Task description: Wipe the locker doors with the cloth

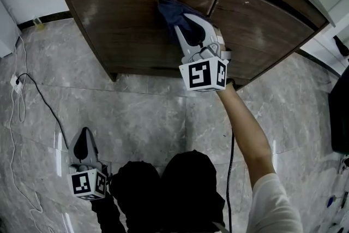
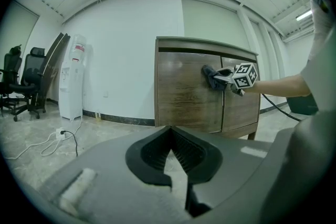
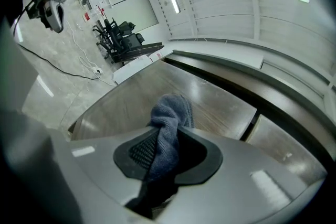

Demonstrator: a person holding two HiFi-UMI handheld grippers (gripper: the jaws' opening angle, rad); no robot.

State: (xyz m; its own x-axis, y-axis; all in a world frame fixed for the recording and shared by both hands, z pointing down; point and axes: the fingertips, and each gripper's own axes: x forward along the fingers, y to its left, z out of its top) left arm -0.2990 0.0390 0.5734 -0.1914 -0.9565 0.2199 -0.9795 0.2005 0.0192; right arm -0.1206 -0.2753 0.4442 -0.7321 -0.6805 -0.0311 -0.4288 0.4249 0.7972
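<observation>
The cloth point(image 1: 170, 12) is clamped in the right gripper point(image 1: 188, 33), jaws closed on its bunched folds, and pressed high on the left door point(image 1: 125, 24); the right door point(image 1: 262, 35) is judged yet to be wiped; the left gripper point(image 1: 83, 145) is held low, jaws together, empty.
</observation>
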